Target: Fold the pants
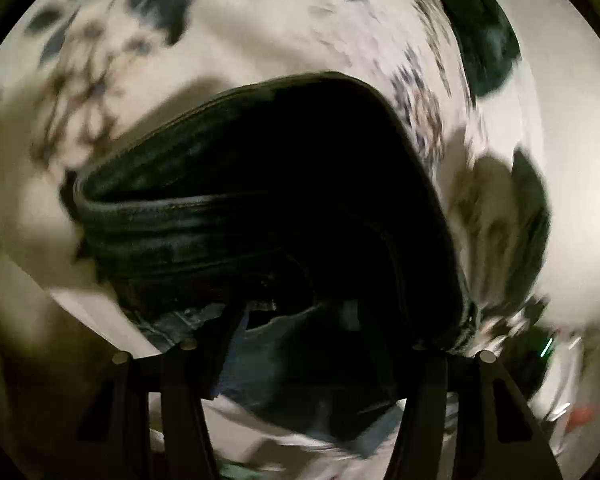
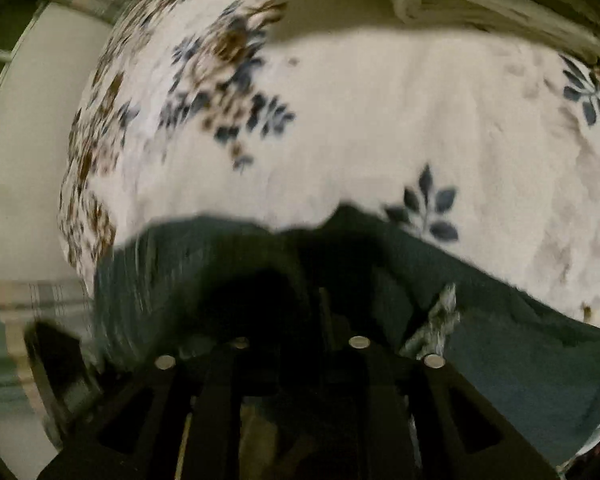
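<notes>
Dark jeans (image 1: 267, 208) fill the middle of the left wrist view, bunched into thick folds with a stitched seam along the front. They lie over a white bedspread with a blue and brown flower print (image 1: 283, 24). My left gripper (image 1: 304, 344) has its fingers wide apart with the denim between and over them; the tips are hidden by cloth. In the right wrist view the dark jeans (image 2: 203, 264) drape over my right gripper (image 2: 300, 340), whose fingers stand close together with cloth between them. A frayed patch (image 2: 440, 320) shows on the denim.
The flowered bedspread (image 2: 380, 120) spreads ahead in the right wrist view. Folded pale bedding (image 2: 480, 4) lies at the far top right. The bed's left edge and a plaid floor or rug (image 2: 11, 320) show at left. Another dark cloth (image 1: 488, 40) lies at the upper right.
</notes>
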A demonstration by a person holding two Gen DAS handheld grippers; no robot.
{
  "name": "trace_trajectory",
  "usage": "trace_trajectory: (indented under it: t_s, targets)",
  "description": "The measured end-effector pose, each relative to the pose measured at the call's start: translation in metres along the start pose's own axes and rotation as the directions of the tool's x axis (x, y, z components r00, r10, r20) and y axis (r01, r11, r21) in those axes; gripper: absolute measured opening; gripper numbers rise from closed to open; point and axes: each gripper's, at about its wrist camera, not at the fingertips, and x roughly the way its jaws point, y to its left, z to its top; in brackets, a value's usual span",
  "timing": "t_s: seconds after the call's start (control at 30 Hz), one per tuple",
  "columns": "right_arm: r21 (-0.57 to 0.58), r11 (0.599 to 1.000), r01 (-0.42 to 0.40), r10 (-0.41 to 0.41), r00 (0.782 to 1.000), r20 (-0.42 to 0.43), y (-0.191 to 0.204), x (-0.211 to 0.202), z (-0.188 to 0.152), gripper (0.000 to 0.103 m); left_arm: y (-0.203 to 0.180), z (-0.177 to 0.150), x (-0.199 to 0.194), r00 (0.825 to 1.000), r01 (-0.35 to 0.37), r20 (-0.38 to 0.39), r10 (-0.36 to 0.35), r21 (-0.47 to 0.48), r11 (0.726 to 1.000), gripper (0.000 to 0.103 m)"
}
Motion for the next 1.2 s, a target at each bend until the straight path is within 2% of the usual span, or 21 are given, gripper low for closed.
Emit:
trace_trajectory:
  t_s: [0.07, 0.2, 0.33, 0.43, 0.5, 0.57, 0.63, 0.67, 0.7, 0.73, 0.87, 0.93, 1.03, 1.07, 1.13, 1.2]
  targets:
    - [-0.006, 0.999, -0.035, 0.035, 0.999, 0.0, 0.0, -0.004, -0.011, 0.033, 0.006, 0.001, -0.009, 0.998, 0.067, 0.002, -0.067, -0.066, 0.996, 0.054]
    - [0.035, 0.995, -0.09, 0.09, 0.996, 0.012, -0.003, -0.014, -0.035, 0.033, 0.002, -0.007, -0.04, 0.989, 0.146, 0.045, -0.141, -0.118, 0.982, 0.054]
    - [0.082, 0.984, -0.158, 0.155, 0.987, 0.041, -0.006, -0.026, -0.063, 0.034, -0.005, -0.012, -0.052, 0.978, 0.206, 0.068, -0.198, -0.142, 0.968, 0.054]
    - [0.182, 0.954, -0.237, 0.24, 0.971, 0.004, -0.013, -0.017, -0.08, 0.034, -0.009, -0.004, -0.038, 0.978, 0.206, 0.051, -0.2, -0.175, 0.963, 0.055]
    - [0.221, 0.931, -0.289, 0.299, 0.954, -0.013, -0.01, -0.008, -0.09, 0.034, -0.016, 0.001, -0.032, 0.977, 0.214, 0.041, -0.21, -0.149, 0.965, 0.055]
    - [0.207, 0.918, -0.338, 0.352, 0.935, -0.035, 0.003, 0.002, -0.096, 0.034, -0.026, 0.007, -0.023, 0.985, 0.17, 0.044, -0.166, -0.094, 0.981, 0.053]
    - [0.18, 0.922, -0.343, 0.357, 0.932, -0.054, 0.018, 0.012, -0.102, 0.034, -0.03, 0.009, -0.013, 0.99, 0.138, 0.05, -0.135, -0.06, 0.989, 0.052]
    - [0.174, 0.924, -0.34, 0.356, 0.933, -0.063, 0.024, 0.018, -0.105, 0.034, -0.033, 0.01, -0.01, 0.993, 0.11, 0.057, -0.108, -0.032, 0.993, 0.034]
    - [0.177, 0.922, -0.343, 0.359, 0.931, -0.067, 0.027, 0.023, -0.107, 0.034, -0.036, 0.01, -0.009, 0.993, 0.095, 0.064, -0.095, -0.005, 0.995, 0.022]
    - [0.186, 0.92, -0.344, 0.361, 0.93, -0.066, 0.028, 0.026, -0.109, 0.034, -0.041, 0.009, -0.012, 0.994, 0.07, 0.079, -0.073, 0.038, 0.997, 0.018]
    - [0.211, 0.921, -0.327, 0.344, 0.938, -0.048, 0.023, 0.027, -0.117, 0.034, -0.048, -0.006, -0.045, 0.99, 0.006, 0.14, -0.026, 0.139, 0.99, 0.016]
    - [0.206, 0.93, -0.304, 0.319, 0.947, -0.043, 0.018, 0.024, -0.122, 0.034, -0.033, -0.01, -0.06, 0.988, -0.06, 0.151, 0.037, 0.154, 0.986, 0.017]
    - [0.213, 0.94, -0.266, 0.283, 0.957, -0.056, 0.005, 0.02, -0.131, 0.034, 0.017, -0.001, -0.059, 0.972, -0.211, 0.128, 0.199, 0.093, 0.973, 0.017]
    - [0.226, 0.941, -0.253, 0.273, 0.96, -0.064, -0.002, 0.019, -0.137, 0.034, 0.034, 0.004, -0.055, 0.966, -0.242, 0.108, 0.233, 0.073, 0.968, 0.017]
    - [0.246, 0.941, -0.232, 0.256, 0.964, -0.07, -0.015, 0.016, -0.143, 0.034, 0.056, 0.011, -0.049, 0.963, -0.262, 0.079, 0.259, 0.045, 0.964, 0.017]
    - [0.269, 0.939, -0.216, 0.241, 0.969, -0.062, -0.026, 0.014, -0.147, 0.034, 0.054, 0.015, -0.044, 0.964, -0.262, 0.067, 0.258, 0.063, 0.963, 0.018]
